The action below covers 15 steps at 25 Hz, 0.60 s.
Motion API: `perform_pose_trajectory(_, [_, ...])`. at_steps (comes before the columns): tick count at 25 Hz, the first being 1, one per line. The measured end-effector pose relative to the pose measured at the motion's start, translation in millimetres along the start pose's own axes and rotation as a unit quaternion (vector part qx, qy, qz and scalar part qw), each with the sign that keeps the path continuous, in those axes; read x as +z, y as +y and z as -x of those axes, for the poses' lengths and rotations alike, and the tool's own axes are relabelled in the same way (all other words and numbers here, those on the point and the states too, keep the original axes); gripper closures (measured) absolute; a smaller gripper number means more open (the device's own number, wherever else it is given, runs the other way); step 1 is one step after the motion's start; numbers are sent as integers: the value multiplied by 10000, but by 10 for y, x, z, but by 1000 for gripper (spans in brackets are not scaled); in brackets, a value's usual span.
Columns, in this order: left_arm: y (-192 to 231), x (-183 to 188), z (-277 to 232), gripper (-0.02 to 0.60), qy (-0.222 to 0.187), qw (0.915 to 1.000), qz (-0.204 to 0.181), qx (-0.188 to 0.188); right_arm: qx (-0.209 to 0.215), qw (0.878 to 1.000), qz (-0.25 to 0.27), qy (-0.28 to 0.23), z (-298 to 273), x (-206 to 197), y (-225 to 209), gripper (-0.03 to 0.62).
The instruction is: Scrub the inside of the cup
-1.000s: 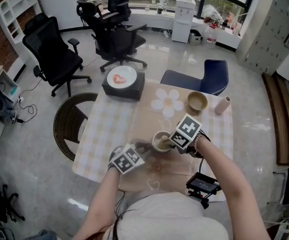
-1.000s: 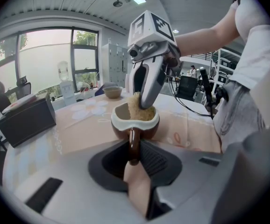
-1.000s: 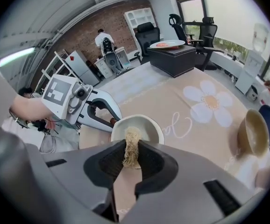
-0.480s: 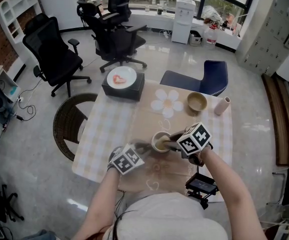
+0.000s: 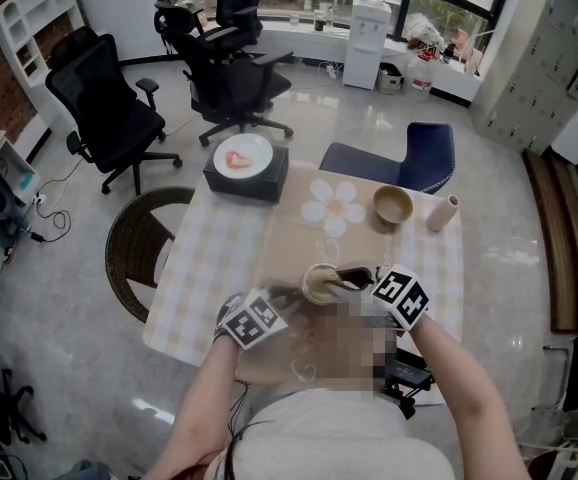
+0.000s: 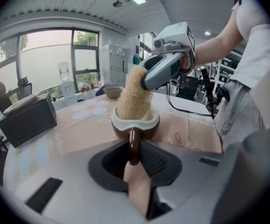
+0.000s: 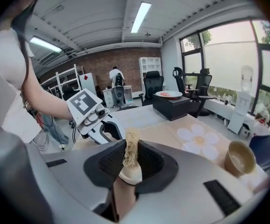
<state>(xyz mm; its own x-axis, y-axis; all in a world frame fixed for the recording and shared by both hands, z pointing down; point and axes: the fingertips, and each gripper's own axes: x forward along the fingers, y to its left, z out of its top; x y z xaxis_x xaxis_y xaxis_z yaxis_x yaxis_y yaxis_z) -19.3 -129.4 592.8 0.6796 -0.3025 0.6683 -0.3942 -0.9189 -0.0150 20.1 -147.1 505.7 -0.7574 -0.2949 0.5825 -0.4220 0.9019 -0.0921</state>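
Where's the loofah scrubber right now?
The loofah scrubber stands at the left gripper view's centre, lower end inside the brown cup, top clamped by the right tongs; the left tongs hold the cup's handle.

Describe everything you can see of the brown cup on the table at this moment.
The brown glazed cup, with a cream rim and cream inside, stands upright on the cloth-covered table. Its loop handle faces the left gripper, whose jaws clamp it. A tan fibrous loofah scrubber, held by the right gripper, pokes down into its mouth.
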Motion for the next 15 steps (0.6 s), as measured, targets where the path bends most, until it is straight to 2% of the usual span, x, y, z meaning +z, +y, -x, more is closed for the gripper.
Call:
perform_pose_trajectory(4, [-2, -47, -17, 515, 57, 10000, 58, -9, 20, 9991, 335, -272, 56, 128, 83, 522])
perform_pose_trajectory(6, [-2, -71, -16, 515, 99, 9999, 135, -8, 112, 9982, 533, -251, 50, 167, 150, 522])
perform_pose_trajectory(11, [-1, -58, -25, 515, 106, 9998, 183, 23, 223, 9902, 1350, 289, -49, 120, 280, 522])
perform_pose_trajectory(15, [-6, -65, -27, 515, 100, 9997, 209, 51, 229, 9748, 2072, 797, -103, 144, 325, 522])
